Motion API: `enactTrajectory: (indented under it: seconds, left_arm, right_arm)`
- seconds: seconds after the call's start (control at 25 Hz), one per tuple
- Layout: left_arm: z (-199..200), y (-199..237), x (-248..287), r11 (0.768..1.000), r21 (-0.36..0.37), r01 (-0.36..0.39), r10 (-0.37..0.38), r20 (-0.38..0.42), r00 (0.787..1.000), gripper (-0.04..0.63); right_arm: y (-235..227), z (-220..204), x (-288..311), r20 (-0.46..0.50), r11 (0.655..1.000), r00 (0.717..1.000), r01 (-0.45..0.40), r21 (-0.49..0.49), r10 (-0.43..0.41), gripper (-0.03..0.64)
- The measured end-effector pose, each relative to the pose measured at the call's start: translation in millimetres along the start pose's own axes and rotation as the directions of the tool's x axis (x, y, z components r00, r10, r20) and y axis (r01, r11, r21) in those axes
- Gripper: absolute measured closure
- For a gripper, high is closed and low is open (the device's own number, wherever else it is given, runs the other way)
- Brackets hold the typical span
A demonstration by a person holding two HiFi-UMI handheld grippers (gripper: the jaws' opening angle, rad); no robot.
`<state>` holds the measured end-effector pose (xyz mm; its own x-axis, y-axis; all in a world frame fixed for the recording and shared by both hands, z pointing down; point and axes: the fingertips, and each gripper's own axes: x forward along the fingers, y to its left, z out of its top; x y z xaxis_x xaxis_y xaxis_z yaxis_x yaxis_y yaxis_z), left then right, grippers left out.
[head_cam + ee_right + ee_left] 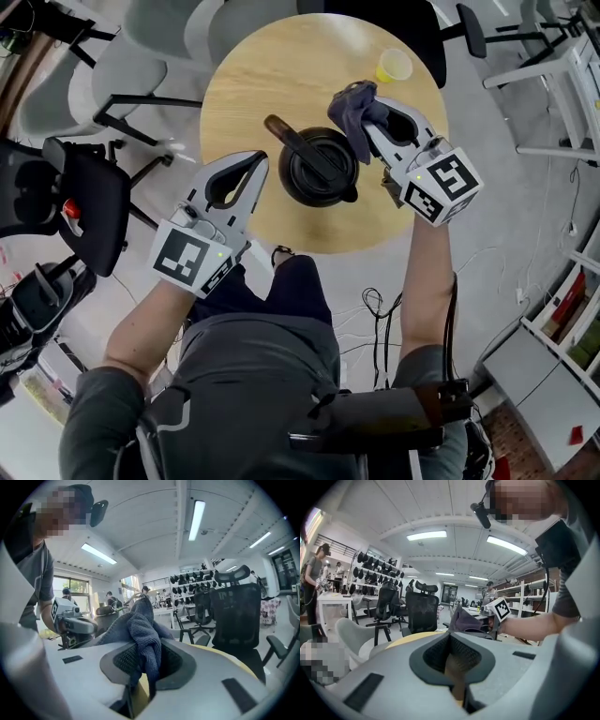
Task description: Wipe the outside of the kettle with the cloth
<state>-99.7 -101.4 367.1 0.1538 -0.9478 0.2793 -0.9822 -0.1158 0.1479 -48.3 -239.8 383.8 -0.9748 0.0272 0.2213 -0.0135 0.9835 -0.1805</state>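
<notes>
The right gripper (364, 127) was seen clamped on the bunched cloth (352, 101), just beside the black kettle (319, 167), which was set on the round wooden table (244, 75), the left gripper (257, 166) being clenched empty at the kettle's left.

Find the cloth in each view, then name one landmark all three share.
Head view: cloth upper centre-right, at the right claw's tip.
Left gripper view: cloth just right of centre.
Right gripper view: cloth dead centre, pinched in that claw.
Shared landmark: the round table.
</notes>
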Motion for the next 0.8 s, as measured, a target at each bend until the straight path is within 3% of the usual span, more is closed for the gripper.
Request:
enactTrajectory:
  seconds: [0.2, 0.44, 0.8]
  left_arm:
    - [-3, 4, 2, 1.0, -0.005, -0.014, 0.014, -0.002, 1.0, 0.586]
    - [-14, 11, 2, 0.999, -0.024, -0.034, 0.034, -0.017, 0.999, 0.586]
    - [-34, 15, 9, 0.997, -0.048, -0.054, 0.052, -0.044, 0.998, 0.586]
  right_arm:
    - [6, -20, 19, -0.06, 0.995, 0.993, -0.103, -0.018, 0.101, 0.522]
    - [-8, -49, 28, -0.018, 0.989, 0.993, -0.117, 0.089, 0.119, 0.522]
    - [-23, -123, 48, -0.193, 0.986, 0.968, -0.147, 0.08, 0.16, 0.522]
